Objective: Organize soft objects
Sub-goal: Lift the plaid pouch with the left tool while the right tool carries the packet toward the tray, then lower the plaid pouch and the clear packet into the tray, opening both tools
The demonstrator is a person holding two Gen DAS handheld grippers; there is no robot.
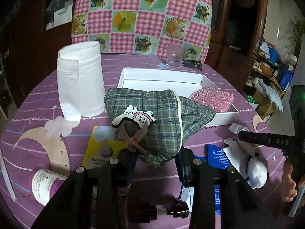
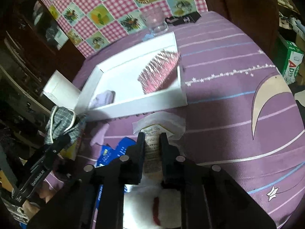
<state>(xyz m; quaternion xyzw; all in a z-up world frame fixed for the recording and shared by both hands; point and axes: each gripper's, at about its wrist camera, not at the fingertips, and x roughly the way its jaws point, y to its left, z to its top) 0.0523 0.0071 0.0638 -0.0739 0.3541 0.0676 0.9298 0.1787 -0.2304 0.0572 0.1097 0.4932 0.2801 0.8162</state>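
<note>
A green plaid cloth pouch (image 1: pixel 160 110) with a cartoon cat badge and a pink bow hangs over the purple tablecloth, in front of the white tray (image 1: pixel 162 72). My left gripper (image 1: pixel 156 160) is shut on its lower edge. The same pouch (image 2: pixel 61 122) shows at the left of the right wrist view. My right gripper (image 2: pixel 152 139) is shut on a white labelled packet (image 2: pixel 167 122) lying just short of the tray (image 2: pixel 133 105). A pink glittery pad (image 2: pixel 160 70) and a small lilac cloth (image 2: pixel 104 98) lie inside the tray. Under the right gripper lies a white plush (image 2: pixel 152 206).
A white fabric roll (image 1: pixel 80 80) stands left of the tray. Behind the tray stands a clear glass (image 1: pixel 173 56). A bottle (image 1: pixel 45 183), a yellow booklet (image 1: pixel 103 145) and a blue packet (image 1: pixel 217 156) lie near the front. A checkered cloth hangs behind the table.
</note>
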